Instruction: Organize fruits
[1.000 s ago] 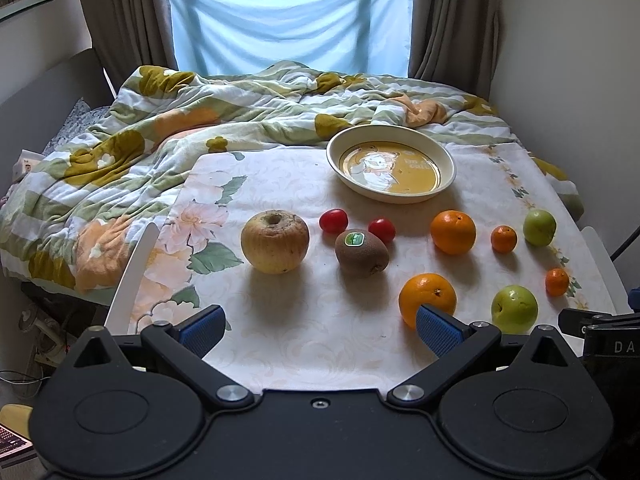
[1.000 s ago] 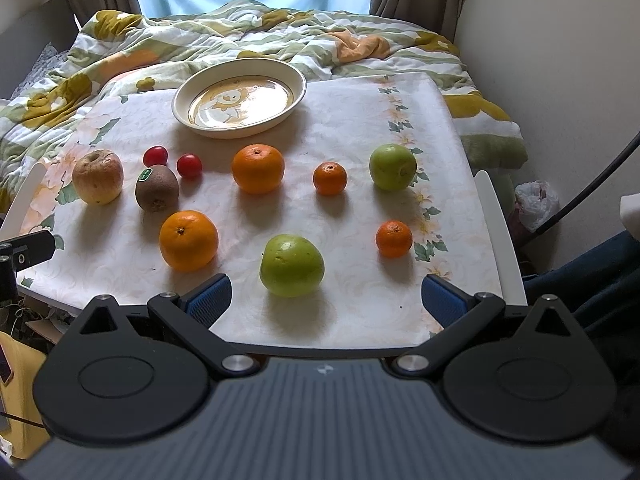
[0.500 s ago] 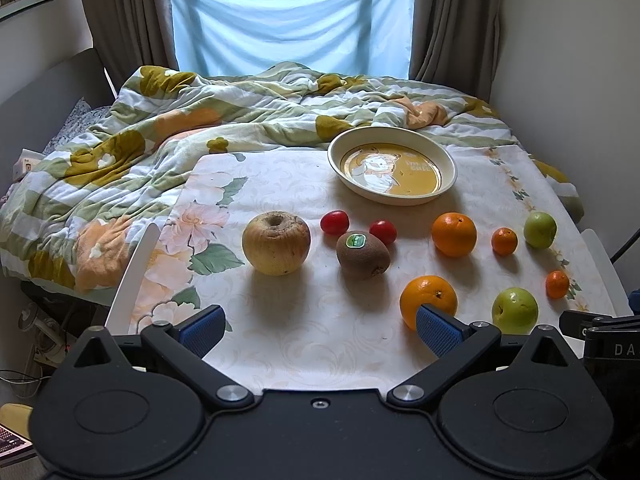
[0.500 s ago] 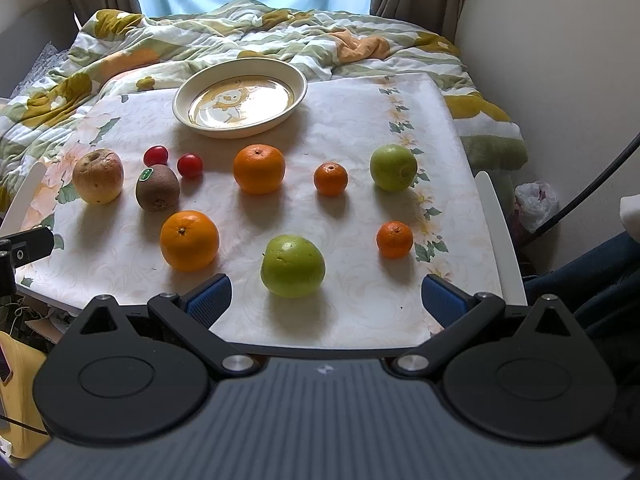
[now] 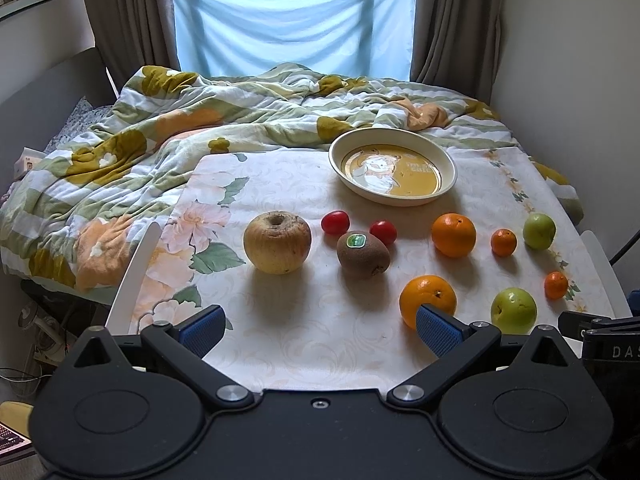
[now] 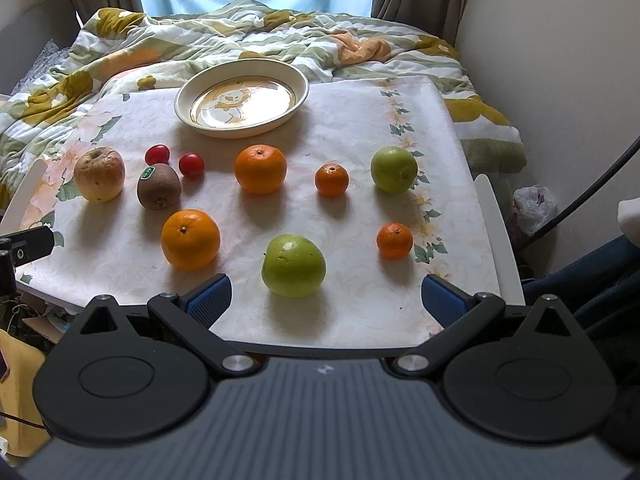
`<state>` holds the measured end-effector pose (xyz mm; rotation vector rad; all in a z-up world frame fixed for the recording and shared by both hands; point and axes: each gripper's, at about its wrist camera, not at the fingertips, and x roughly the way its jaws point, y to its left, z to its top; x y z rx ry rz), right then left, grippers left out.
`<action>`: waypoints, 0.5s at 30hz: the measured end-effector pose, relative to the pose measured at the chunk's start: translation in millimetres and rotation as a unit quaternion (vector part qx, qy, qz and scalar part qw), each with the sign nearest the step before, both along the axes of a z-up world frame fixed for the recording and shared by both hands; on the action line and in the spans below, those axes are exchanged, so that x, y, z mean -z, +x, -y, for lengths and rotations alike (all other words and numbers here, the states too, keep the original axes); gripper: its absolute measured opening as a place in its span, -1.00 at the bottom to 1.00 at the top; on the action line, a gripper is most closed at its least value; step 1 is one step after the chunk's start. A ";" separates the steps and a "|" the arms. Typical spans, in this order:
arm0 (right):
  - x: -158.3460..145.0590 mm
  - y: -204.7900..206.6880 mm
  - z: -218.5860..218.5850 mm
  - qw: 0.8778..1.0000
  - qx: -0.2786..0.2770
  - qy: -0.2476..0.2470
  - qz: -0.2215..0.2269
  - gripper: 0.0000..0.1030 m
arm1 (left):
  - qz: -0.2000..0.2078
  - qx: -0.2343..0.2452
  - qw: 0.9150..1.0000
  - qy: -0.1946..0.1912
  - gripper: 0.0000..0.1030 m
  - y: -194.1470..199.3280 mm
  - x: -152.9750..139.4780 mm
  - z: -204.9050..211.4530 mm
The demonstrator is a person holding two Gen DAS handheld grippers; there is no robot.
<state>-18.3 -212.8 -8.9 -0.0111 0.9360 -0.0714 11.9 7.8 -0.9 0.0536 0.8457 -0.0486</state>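
Note:
Fruits lie on a floral tablecloth (image 5: 320, 332). A yellow-brown apple (image 5: 277, 242), a kiwi (image 5: 363, 255), two cherry tomatoes (image 5: 335, 222), two oranges (image 5: 453, 235), two mandarins (image 5: 503, 242) and two green apples (image 5: 513, 311) are spread in front of an empty yellow bowl (image 5: 392, 166). My left gripper (image 5: 318, 330) is open and empty at the near edge. My right gripper (image 6: 324, 300) is open and empty, just short of a green apple (image 6: 293, 265), with the bowl (image 6: 242, 98) farther off.
A rumpled floral quilt (image 5: 160, 140) covers the bed behind the table. Walls close in on the right. White chair rails (image 6: 498, 236) flank the table sides. A plastic bag (image 6: 534, 208) lies on the floor at right.
Both views have shifted very slightly; the fruits and bowl have not moved and both grippers stay open.

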 end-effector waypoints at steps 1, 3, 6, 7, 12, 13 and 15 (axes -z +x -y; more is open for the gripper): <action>-0.6 -0.6 0.3 1.000 -0.001 0.000 0.001 1.00 | 0.001 -0.001 1.000 -0.001 1.00 -1.1 -0.5 -1.1; -1.9 -2.9 0.5 1.000 -0.001 0.000 0.003 1.00 | 0.000 -0.001 1.000 -0.001 1.00 -0.9 -0.5 -1.1; -1.8 -3.2 0.6 1.000 0.000 0.001 0.002 1.00 | -0.001 -0.002 1.000 -0.002 1.00 -1.6 -0.9 -0.9; -1.5 -3.4 1.1 1.000 0.001 0.002 0.002 1.00 | -0.001 -0.002 1.000 -0.002 1.00 -1.6 -1.1 -0.7; -1.3 -4.0 1.9 1.000 0.002 0.003 0.001 1.00 | -0.001 -0.002 1.000 -0.002 1.00 -4.2 -0.4 -0.3; -1.3 -3.9 1.7 1.000 0.002 0.003 0.001 1.00 | -0.001 -0.002 1.000 -0.002 1.00 -4.9 0.2 0.4; -0.5 -5.2 4.3 1.000 0.004 0.006 0.000 1.00 | -0.001 -0.001 1.000 -0.002 1.00 -6.0 0.6 2.4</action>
